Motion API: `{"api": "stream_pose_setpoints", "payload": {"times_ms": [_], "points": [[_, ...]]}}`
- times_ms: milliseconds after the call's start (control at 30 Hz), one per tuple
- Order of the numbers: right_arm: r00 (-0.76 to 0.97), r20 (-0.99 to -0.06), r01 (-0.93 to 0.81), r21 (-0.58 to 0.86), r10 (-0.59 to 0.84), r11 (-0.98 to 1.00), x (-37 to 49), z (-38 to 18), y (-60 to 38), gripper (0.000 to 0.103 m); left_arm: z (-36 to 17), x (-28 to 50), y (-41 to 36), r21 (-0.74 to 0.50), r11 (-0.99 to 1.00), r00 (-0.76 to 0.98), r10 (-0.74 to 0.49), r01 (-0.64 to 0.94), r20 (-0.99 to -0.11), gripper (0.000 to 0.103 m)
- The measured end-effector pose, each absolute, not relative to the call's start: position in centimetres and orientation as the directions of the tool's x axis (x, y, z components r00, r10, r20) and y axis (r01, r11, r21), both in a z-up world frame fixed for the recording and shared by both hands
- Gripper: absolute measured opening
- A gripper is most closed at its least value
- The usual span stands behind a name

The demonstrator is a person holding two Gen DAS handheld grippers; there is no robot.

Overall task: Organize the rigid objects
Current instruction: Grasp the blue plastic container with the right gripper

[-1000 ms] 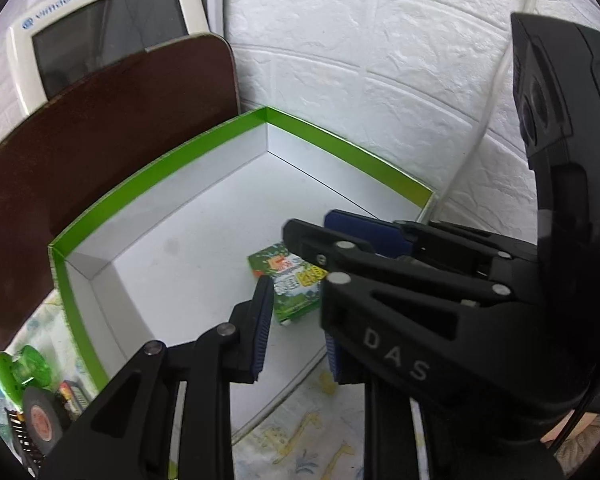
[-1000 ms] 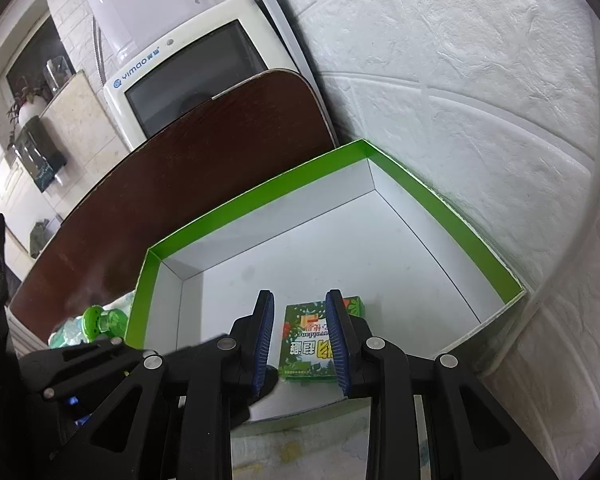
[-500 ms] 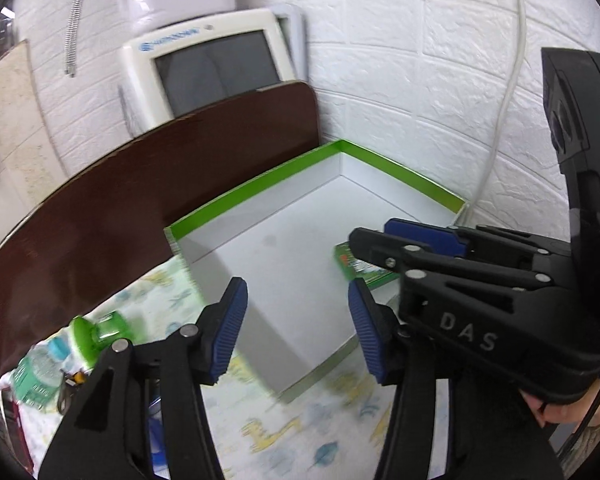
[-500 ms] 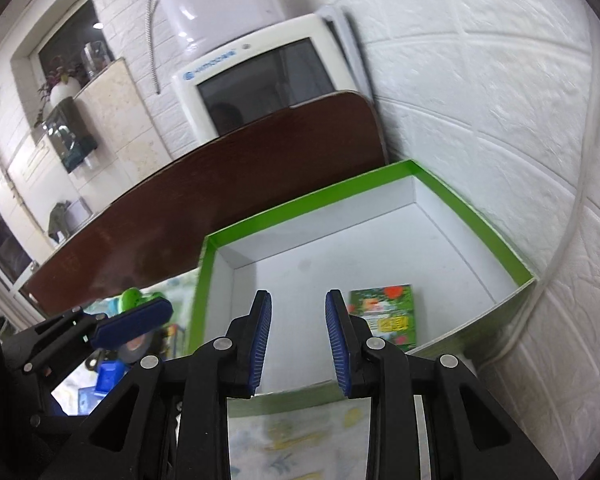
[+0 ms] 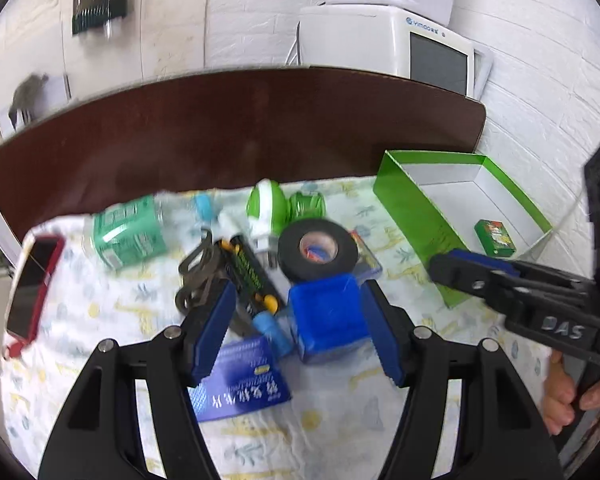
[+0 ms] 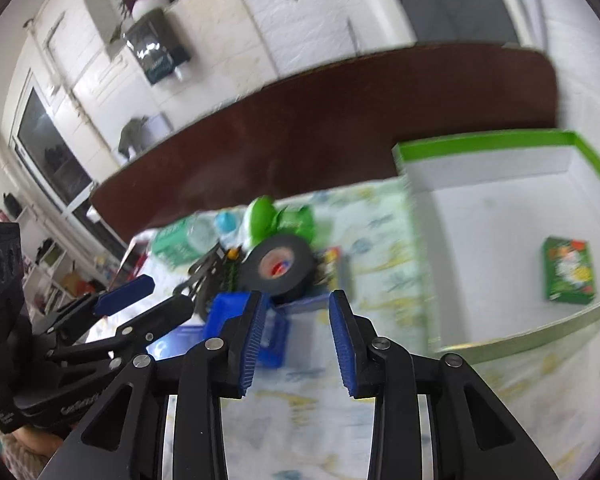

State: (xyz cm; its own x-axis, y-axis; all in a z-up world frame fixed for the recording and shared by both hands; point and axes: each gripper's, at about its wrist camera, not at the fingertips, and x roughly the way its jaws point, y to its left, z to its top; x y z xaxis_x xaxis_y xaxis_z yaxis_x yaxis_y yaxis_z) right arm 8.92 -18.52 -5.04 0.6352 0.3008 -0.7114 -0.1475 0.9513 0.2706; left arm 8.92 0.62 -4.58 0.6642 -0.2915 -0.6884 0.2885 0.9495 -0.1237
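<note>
Desk point(image 5: 340, 420) clutter first: your green-rimmed white cardboard box point(image 5: 412, 208) sits at its right edge. Settle the opening, empty left gripper point(image 5: 296, 332) squarely around the blue plastic cube point(image 5: 328, 320); keep the narrowly parted, empty right gripper point(image 6: 296, 332) clear.

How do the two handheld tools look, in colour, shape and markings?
Both the left tool and the right tool are black, with open triangular linkage arms, silver rivets and blue ribbed pads. The right tool's side carries raised letters "DAS". No sleeve is visible.
</note>
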Motion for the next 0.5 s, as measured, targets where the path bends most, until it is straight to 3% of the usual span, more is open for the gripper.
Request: {"api": "stream_pose_setpoints", "payload": {"times_ms": [367,400,500], "points": [[0.540,-0.786,-0.066,0.319,0.303,0.945,11.1,-8.1,-15.3,0.040,-7.9,8.4,0.0,-0.202,0.866,0.551,-0.455,0.458,-0.700,0.062],[0.537,-0.789,-0.063,0.316,0.299,0.947,11.3,-8.2,-15.2,0.040,-8.2,8.6,-0.1,-0.209,0.860,0.541,-0.463,0.466,-0.702,0.060],[0.527,-0.799,-0.057,0.308,0.290,0.950,11.7,-8.5,-15.0,0.040,-8.9,9.4,-0.6,-0.221,0.848,0.512,-0.477,0.483,-0.714,0.041]]}}
